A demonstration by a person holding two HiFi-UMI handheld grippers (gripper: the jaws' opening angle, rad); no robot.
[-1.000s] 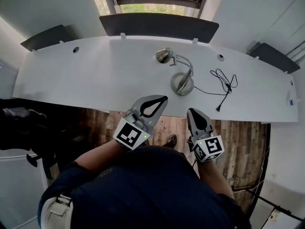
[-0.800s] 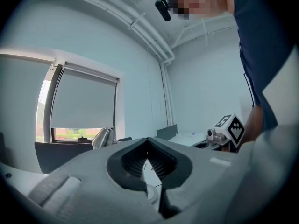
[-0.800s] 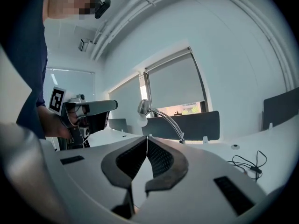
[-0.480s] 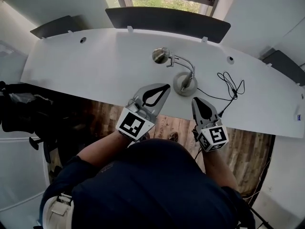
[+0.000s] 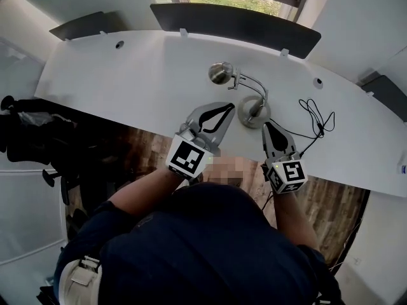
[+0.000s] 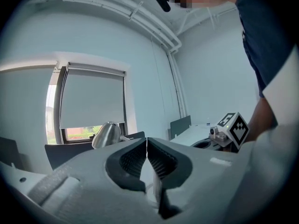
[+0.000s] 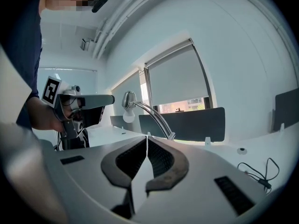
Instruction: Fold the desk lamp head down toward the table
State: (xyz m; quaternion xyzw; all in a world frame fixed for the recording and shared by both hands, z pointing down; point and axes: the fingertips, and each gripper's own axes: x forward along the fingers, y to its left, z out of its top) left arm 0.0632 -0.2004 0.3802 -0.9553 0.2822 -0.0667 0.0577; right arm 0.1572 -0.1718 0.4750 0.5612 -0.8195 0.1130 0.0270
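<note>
A silver desk lamp stands on the white desk (image 5: 127, 84), its round base (image 5: 254, 115) near the front edge. Its curved arm (image 5: 251, 84) rises to the head (image 5: 220, 73), which is raised and points left. In the right gripper view the lamp head (image 7: 127, 100) and its bulb sit above the jaw tips. The left gripper view shows the lamp head (image 6: 106, 135) left of the tips. My left gripper (image 5: 229, 107) is shut and empty, just left of the base. My right gripper (image 5: 267, 125) is also shut and empty, close to the base's right side.
A black cable (image 5: 315, 116) runs in loops from the base to the right. A dark divider panel (image 5: 235, 24) lines the desk's far edge under the window. Dark objects (image 5: 32, 138) stand on the floor at the left. Small round holes (image 5: 119, 44) mark the desktop.
Both grippers have moved forward from the desk's front edge to either side of the lamp base. Their jaws have stayed shut. The lamp has not moved.
</note>
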